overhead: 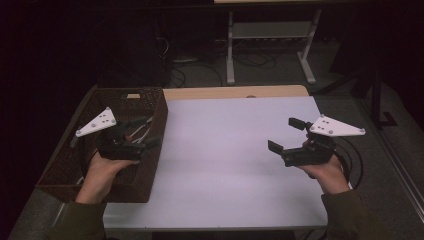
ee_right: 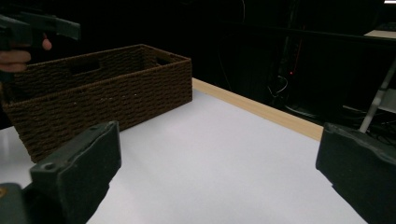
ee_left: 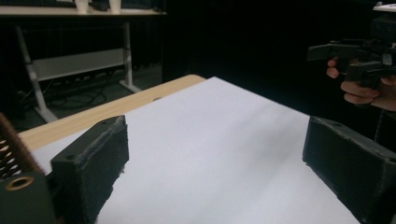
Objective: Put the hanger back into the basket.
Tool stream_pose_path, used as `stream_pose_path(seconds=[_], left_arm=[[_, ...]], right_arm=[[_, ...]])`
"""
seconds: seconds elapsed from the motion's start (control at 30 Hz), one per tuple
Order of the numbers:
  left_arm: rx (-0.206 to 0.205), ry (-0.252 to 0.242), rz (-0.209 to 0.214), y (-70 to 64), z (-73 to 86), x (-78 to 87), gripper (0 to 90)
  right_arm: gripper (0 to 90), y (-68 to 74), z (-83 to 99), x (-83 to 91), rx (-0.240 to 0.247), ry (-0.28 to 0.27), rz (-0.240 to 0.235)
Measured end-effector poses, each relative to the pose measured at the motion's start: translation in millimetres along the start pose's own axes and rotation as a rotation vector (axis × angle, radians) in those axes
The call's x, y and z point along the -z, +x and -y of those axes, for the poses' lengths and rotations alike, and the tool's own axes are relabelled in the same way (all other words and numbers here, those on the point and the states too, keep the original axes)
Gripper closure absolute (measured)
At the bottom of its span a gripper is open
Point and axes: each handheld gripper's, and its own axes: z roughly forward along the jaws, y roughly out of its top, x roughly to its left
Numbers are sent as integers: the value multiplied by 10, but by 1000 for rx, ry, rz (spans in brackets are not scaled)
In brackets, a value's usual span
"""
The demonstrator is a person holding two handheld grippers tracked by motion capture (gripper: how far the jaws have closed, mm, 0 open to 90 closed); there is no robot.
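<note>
- The left gripper hangs over the basket at the left edge of the table, held in the left hand. Its jaws stand wide apart with nothing between them; in the left gripper view they frame bare white tabletop.
- The right gripper is held above the right side of the table in the right hand. Its jaws are also spread wide and empty, and in the right gripper view they point left across the table toward the basket.
- The basket is a dark woven box with handle cut-outs, its long side running near to far. Some pale and reddish strands show inside it just beyond the left gripper, but the dim light leaves their nature unclear.
- The white surface between the two grippers bears nothing; a strip of bare wood runs along its far edge.
- Judged from this, the work stands at its start: both grippers are ready and nothing is gripped. The left one, already over the basket, seems closest to a first pick.
- The next move probably calls for lowering the left gripper into the basket, setting its open jaws either side of one item, and closing without snagging the woven wall. The right gripper is well apart and would have to cross the table to help.
</note>
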Motion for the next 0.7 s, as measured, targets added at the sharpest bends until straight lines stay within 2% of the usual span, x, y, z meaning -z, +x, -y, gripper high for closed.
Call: stream_pose_path(seconds=[0.17,0.33,0.7], left_arm=[[-5,-28,-2,-41,63,-58,57],[19,-54,1,-46,138,-81,35],[30,-45,-8,-32,247,-110,34]], right_arm=[[0,-9,-44,-14,-10,-8,-1],[0,-22,-55,-28,-17,-10,-6],[0,-21,-61,-18,-23,-34,-5]])
